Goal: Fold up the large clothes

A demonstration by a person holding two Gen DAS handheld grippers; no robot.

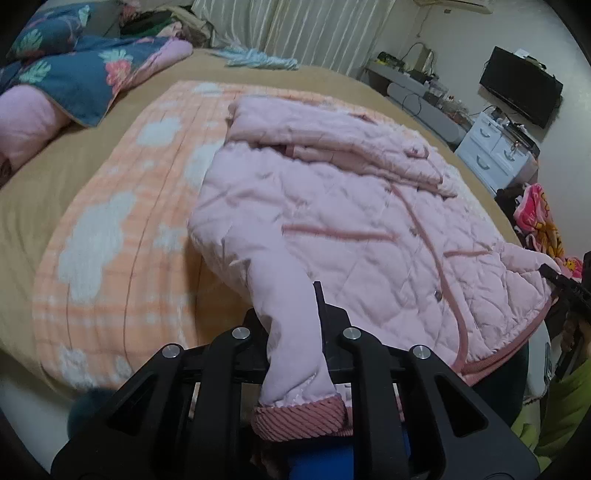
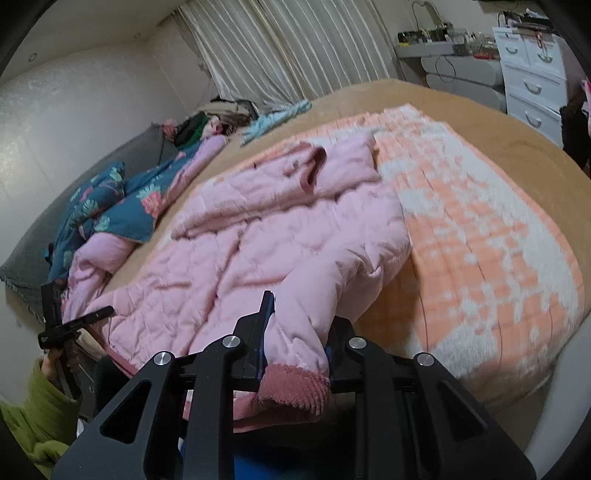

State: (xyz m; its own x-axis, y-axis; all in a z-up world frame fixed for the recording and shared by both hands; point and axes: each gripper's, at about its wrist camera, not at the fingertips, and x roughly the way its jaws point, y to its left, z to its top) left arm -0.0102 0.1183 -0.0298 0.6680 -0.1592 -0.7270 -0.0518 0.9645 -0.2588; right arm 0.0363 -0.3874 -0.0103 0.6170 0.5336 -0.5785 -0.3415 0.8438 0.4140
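Observation:
A pink quilted jacket lies spread on the orange and white checked blanket on the bed; it also shows in the right wrist view. My left gripper is shut on one sleeve just above its ribbed cuff. My right gripper is shut on the other sleeve above its ribbed cuff. Each gripper shows at the edge of the other's view, the right gripper and the left gripper, at the jacket's hem side.
A dark blue flowered quilt and pink pillow lie at the head of the bed. Curtains, a grey desk with clutter, white drawers and a black monitor stand beyond the bed. The checked blanket extends right.

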